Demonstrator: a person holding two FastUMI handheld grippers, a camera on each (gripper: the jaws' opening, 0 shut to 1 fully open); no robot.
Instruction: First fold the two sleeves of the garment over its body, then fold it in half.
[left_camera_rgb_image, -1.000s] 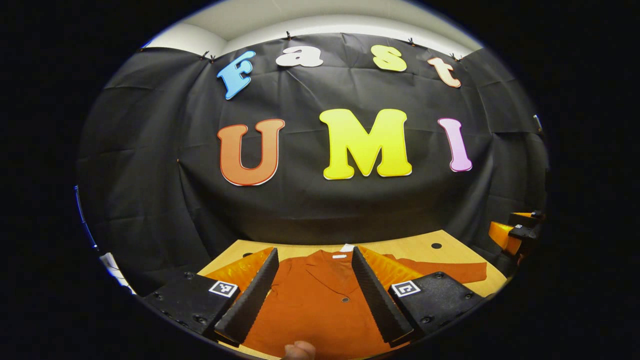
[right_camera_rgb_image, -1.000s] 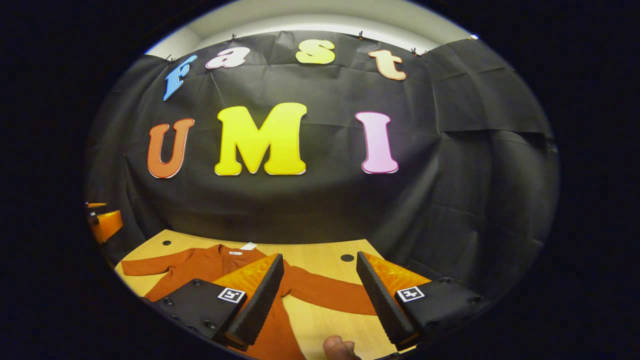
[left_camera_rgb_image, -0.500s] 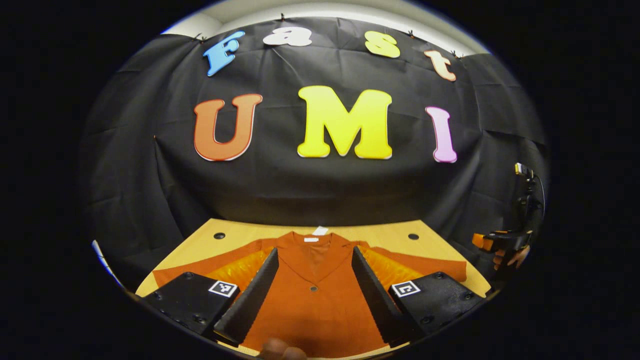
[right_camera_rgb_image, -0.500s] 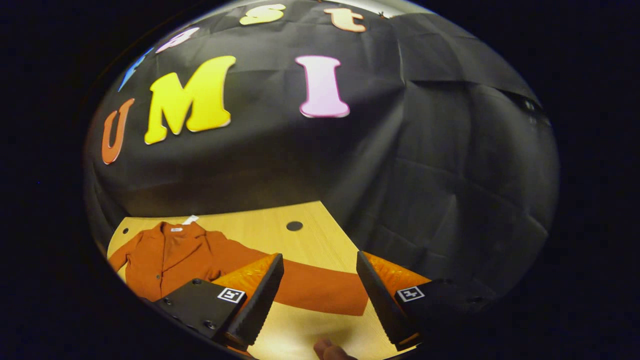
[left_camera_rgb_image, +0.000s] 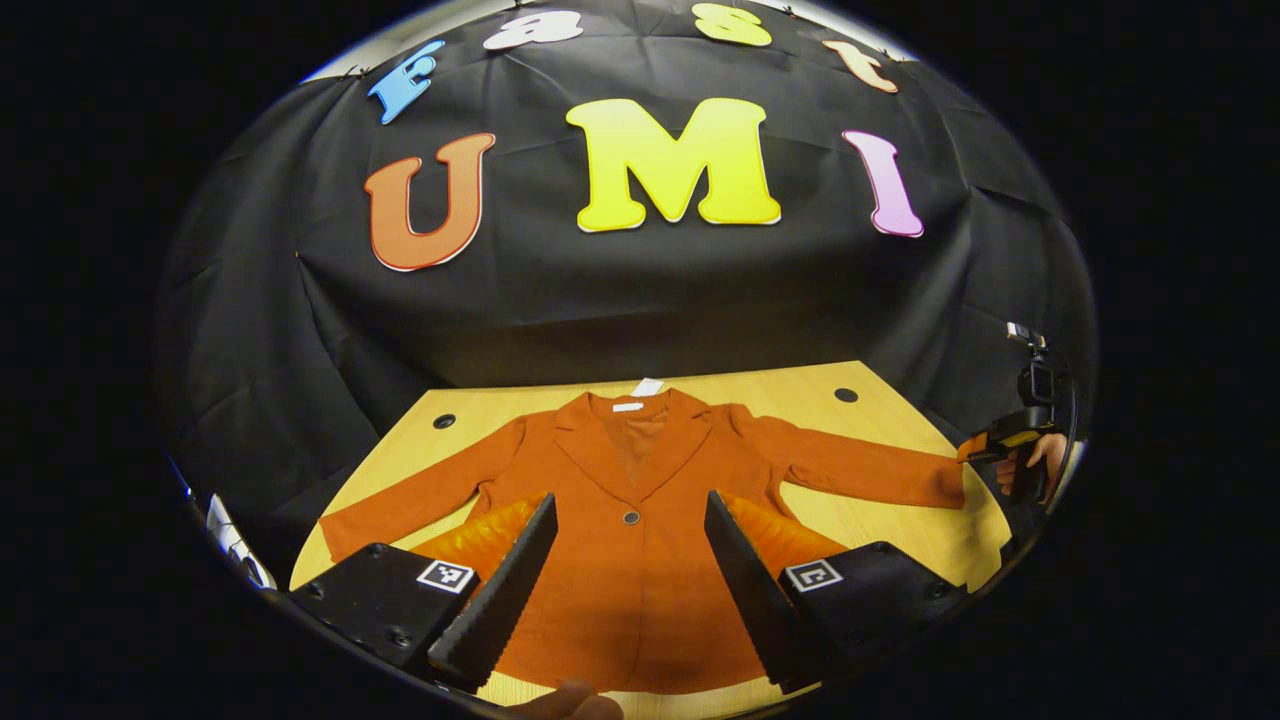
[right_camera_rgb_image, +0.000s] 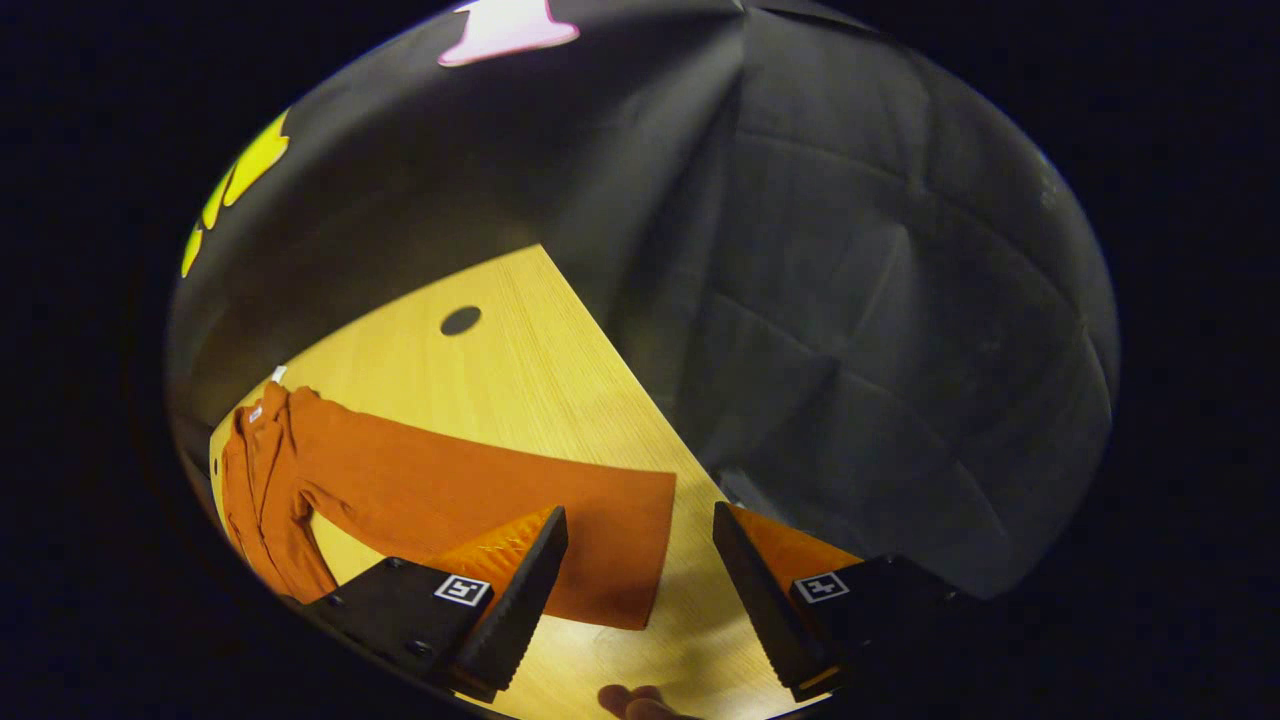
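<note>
Garment (left_camera_rgb_image: 625, 530), a rust-orange jacket, lies flat and face up on the wooden table (left_camera_rgb_image: 880, 385), collar toward the black cloth wall at twelve o'clock and hem toward six; both sleeves lie spread out, unfolded, one running toward eight o'clock (left_camera_rgb_image: 420, 495) and the other toward three (left_camera_rgb_image: 860, 470); a single dark button (left_camera_rgb_image: 631, 517) sits at the middle of the front, and a white tag (left_camera_rgb_image: 648, 386) pokes out past the collar; two round dark holes mark the table, one at ten o'clock of the collar (left_camera_rgb_image: 444, 421) and one at two (left_camera_rgb_image: 846, 395). In the left gripper view the left gripper (left_camera_rgb_image: 630, 580) hangs over the lower body of the jacket, its fingers spread wide with nothing between them but the cloth beneath; whether they touch it cannot be told. At three o'clock, just past the sleeve's cuff, the right gripper (left_camera_rgb_image: 1000, 440) shows small, held in a hand (left_camera_rgb_image: 1045, 460). In the right gripper view the right gripper (right_camera_rgb_image: 640, 590) sits over that cuff (right_camera_rgb_image: 620, 545), fingers spread apart; one finger overlaps the cuff's end, the other stands over bare table; a fingertip (right_camera_rgb_image: 630, 700) peeks in at six o'clock.
</note>
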